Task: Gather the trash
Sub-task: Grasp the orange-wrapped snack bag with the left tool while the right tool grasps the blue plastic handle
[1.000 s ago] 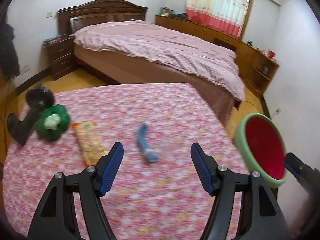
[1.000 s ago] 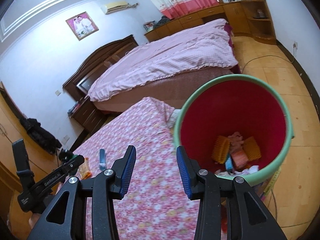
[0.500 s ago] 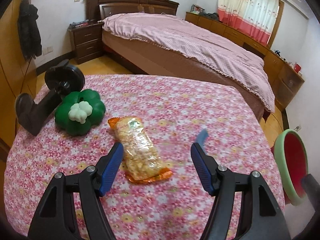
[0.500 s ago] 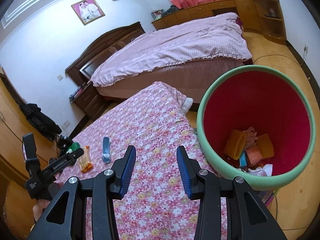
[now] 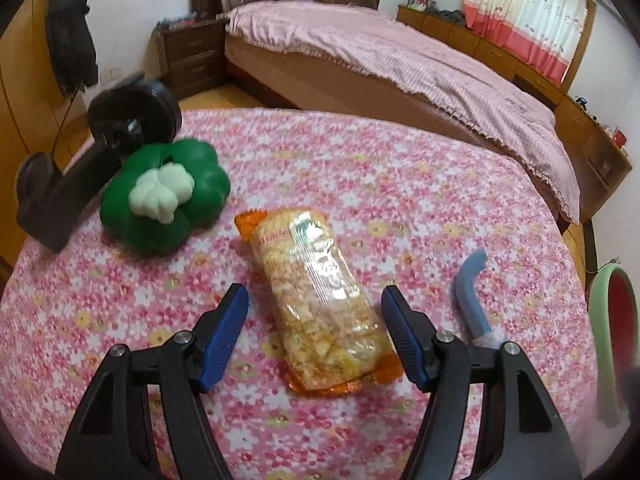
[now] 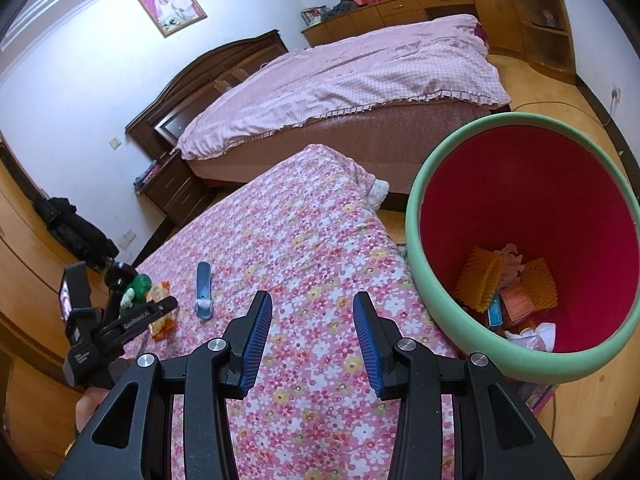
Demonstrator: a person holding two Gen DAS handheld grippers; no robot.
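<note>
Now your left hand-held gripper (image 5: 314, 322) gapes around the snack packet (image 5: 316, 300) on the counter (image 5: 360, 184), pads clear, while your right hand-held gripper (image 6: 312, 326) hangs open and empty, bin (image 6: 424, 204) at two o'clock.

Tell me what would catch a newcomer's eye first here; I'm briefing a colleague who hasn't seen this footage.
Probably the snack packet, lying on the flowery pink tablecloth right between the blue pads of the open left tool. Next, the green clover-shaped toy beyond it to the left. In the right wrist view, the green-rimmed red bin beside the table already holds trash, next to the empty right tool.
</note>
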